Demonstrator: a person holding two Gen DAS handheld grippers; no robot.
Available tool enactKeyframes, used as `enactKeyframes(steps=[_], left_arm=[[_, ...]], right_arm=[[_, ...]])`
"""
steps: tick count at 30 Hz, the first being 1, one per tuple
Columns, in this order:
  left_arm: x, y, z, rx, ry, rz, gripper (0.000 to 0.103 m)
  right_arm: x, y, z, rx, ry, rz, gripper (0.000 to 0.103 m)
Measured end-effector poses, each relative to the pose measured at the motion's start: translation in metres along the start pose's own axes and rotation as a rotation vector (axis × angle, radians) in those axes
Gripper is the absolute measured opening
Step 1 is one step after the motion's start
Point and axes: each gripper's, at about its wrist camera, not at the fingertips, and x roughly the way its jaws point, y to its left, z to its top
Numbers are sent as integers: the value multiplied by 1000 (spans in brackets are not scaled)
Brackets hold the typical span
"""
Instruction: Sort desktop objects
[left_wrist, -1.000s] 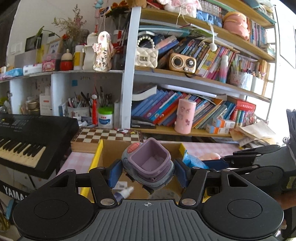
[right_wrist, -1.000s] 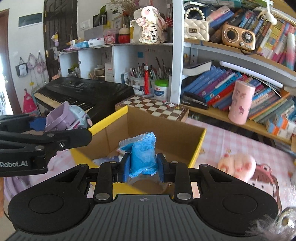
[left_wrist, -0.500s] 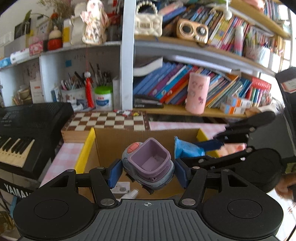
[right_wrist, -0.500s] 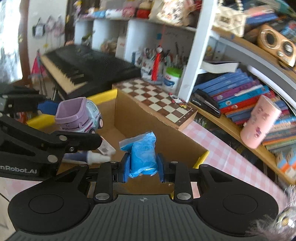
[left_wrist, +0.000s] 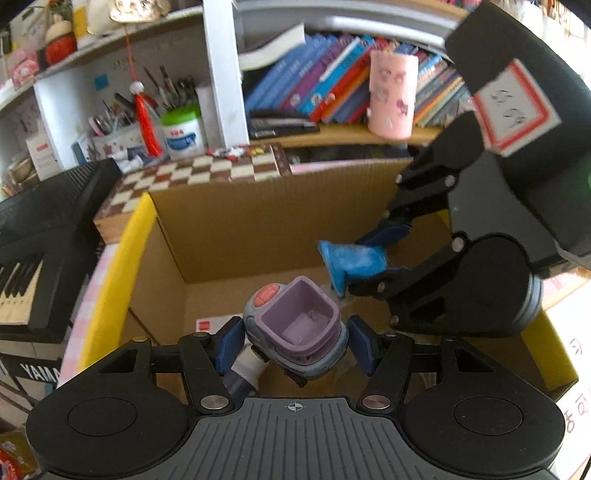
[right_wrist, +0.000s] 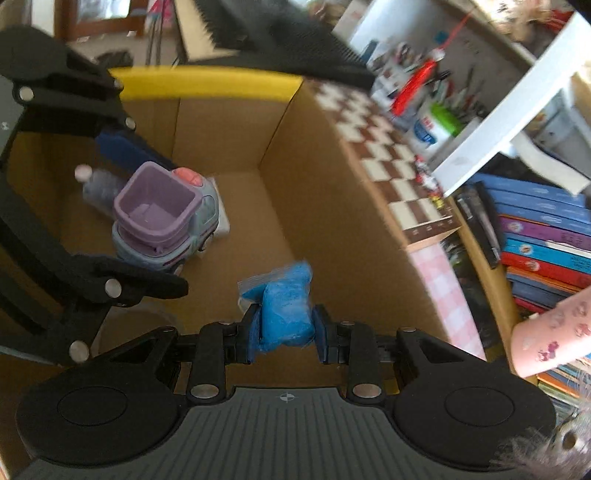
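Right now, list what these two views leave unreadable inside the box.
- Left wrist view: box floor nearest the camera, hidden by the toy truck and left gripper.
- Left wrist view: white-capped bottle, mostly behind a finger.
- Right wrist view: same bottle blurred, label unreadable.
- Right wrist view: blue bag contents unclear.

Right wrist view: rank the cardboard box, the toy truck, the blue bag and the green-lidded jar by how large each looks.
1. cardboard box, filling most of the frame
2. toy truck
3. blue bag, somewhat smaller, though nearest the camera
4. green-lidded jar, smallest, but far off and blurred, so its true size is unsure
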Motion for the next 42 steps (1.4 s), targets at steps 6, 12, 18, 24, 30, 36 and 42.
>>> enactKeyframes(steps=[6,12,18,24,30,36,42], left_arm=[[3,-1,1,11,6,-6,62],[2,-1,1,13,-3,10,64],[-7,0,1,-5,-48,8,85],[-30,-1,4,-17,-118,7,86],[-59,1,7,-24,-194,10,87],[-89,5,6,-45,-263,10,91],[-112,8,-2,-54,-297,2,91]], right_arm=[[12,-1,-3,-1,32,33,26],[11,-1,-3,-2,35,43,26],[14,-7,-4,39,43,45,28],[2,-11,-10,78,18,25,32],[-25,-16,-11,134,-27,-12,31],[-58,-17,-15,204,-87,-52,31],[-86,-9,-22,280,-123,-92,30]])
